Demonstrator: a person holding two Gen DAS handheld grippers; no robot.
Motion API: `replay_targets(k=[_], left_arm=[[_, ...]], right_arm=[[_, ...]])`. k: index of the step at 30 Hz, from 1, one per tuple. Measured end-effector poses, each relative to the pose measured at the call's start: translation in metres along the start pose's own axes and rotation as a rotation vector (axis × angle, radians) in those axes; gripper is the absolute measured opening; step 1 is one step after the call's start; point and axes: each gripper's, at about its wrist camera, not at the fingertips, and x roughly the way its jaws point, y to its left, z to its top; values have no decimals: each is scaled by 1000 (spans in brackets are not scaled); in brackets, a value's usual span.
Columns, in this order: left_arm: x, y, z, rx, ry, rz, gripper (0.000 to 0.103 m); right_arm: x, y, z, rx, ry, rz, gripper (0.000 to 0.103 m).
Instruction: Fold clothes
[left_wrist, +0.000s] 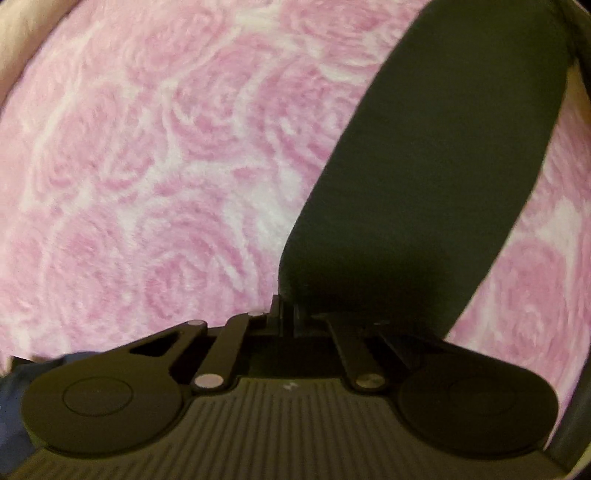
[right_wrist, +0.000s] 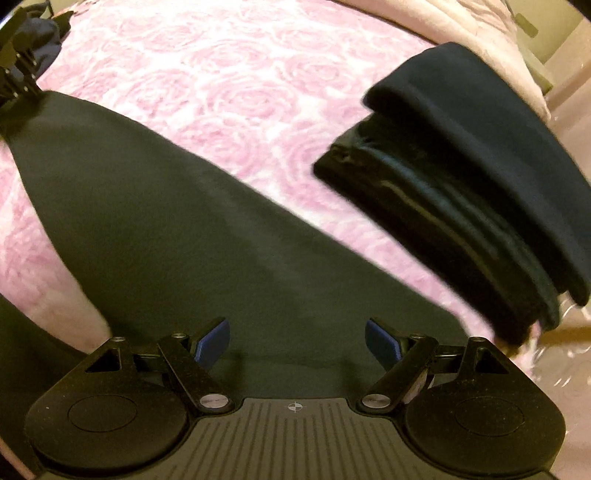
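Observation:
A long dark garment (right_wrist: 177, 221) lies flat and slantwise on a pink rose-patterned bedspread (right_wrist: 229, 85). My left gripper (left_wrist: 284, 310) points down at the garment's (left_wrist: 424, 177) narrow end, with its jaws together on the cloth's corner. The right wrist view shows that same left gripper (right_wrist: 18, 88) at the far left tip of the garment. My right gripper (right_wrist: 297, 343) hovers over the garment's wider near end. Its blue pads (right_wrist: 214, 343) stand wide apart with only flat cloth beneath them.
A stack of folded dark clothes (right_wrist: 461, 184) sits on the bed to the right of the garment. A dark blue cloth (right_wrist: 40, 33) lies bunched at the far left corner. The bed's pale edge (right_wrist: 517, 55) runs behind the stack.

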Motion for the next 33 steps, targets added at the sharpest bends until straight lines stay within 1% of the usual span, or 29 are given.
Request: replay_targets(k=[4,8,10,11,15,16,17,18,19,20,22,24,26,28,29,30,31,33], left_arm=[[-33,-18,-15,-25,-45,49,1],[-58,-37,-20,-65,-43,83,1],[-67,-49,-23,-76,-29,106,1],[-71,-56,-23,-76,-20,117,1],[-75,-75,-18,-68,27,158,1],[-76,-79,-17,-65,40,169,1],[-77,-83,-15,-64,51,180,1],[-78,-85,-13,-65,61,192,1],[-79,-88,-11,-66,70,205,1],[-82,-91,-10,-70,74,219,1],[-94,-98,-7,-85,69,254,1],[-117,-109,-7,-94,46,298,1],[-142,-122,-10,-98,22,344,1],[-170,-139,-18,-103,5,385,1],[-184,-150,-26,-112,-2,395,1],[-197,-161,-33,-121,-7,397,1],[-209,-175,-41,-124,-9,392,1],[-219,-212,-62,-112,5,349,1]], right_arm=[[8,-33,6,-95,13,-25,83],[38,-62,-2,-257,67,-38,83],[53,-73,-3,-323,72,-26,72],[61,-80,-2,-345,72,-17,64],[92,-104,6,-399,87,31,62],[98,-108,8,-418,94,47,60],[102,-112,9,-430,99,78,46],[102,-114,11,-429,107,117,24],[99,-115,11,-427,108,137,11],[92,-112,10,-438,94,123,2],[72,-106,2,-465,46,89,2],[37,-101,-11,-462,-44,36,2],[-6,-92,-35,-448,-145,-21,2],[-51,-76,-70,-446,-236,-67,2],[-73,-67,-89,-444,-278,-88,2],[-91,-54,-113,-433,-302,-101,2],[-103,-41,-136,-412,-308,-113,2],[-123,-14,-181,-368,-313,-132,2]])
